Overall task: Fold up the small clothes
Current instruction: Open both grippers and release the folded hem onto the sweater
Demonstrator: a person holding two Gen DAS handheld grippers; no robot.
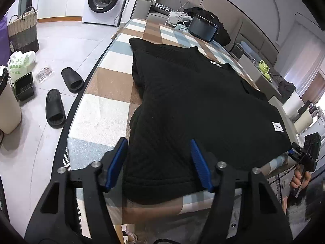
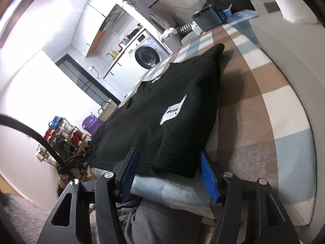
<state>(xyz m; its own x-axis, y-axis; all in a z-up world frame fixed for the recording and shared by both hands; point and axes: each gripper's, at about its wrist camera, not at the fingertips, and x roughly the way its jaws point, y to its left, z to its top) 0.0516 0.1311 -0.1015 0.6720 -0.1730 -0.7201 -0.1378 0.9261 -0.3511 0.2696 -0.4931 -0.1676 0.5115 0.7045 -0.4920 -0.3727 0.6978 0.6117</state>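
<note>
Black knit garment (image 1: 189,105) lies spread flat on the checked table (image 1: 101,109), hem edge toward the person, white label (image 1: 277,126) near its right corner. Both tools sit at that near hem. Left gripper (image 1: 158,162) is released, blue pads wide apart w/ the hem's left part between them, nothing pinched yet. Right gripper (image 2: 170,172) is likewise spread, straddling the hem's right corner; cloth sits between the pads but I can't tell if either pad touches it.

Looks to me like the step is grabbing the bottom edge at two spots to fold it up toward the collar. To do it well, I'd say: get each lower pad under the hem, bite both layers of knit, not just the top one, and clench only once the cloth is well between the pads. Grips should sit evenly, approx. symmetric, so the fold line runs straight. Lift both together, same height; the thick knit will prob. sag in the middle otherwise. The left side of the garment already looks tucked in, so avoid dragging it loose.
</note>
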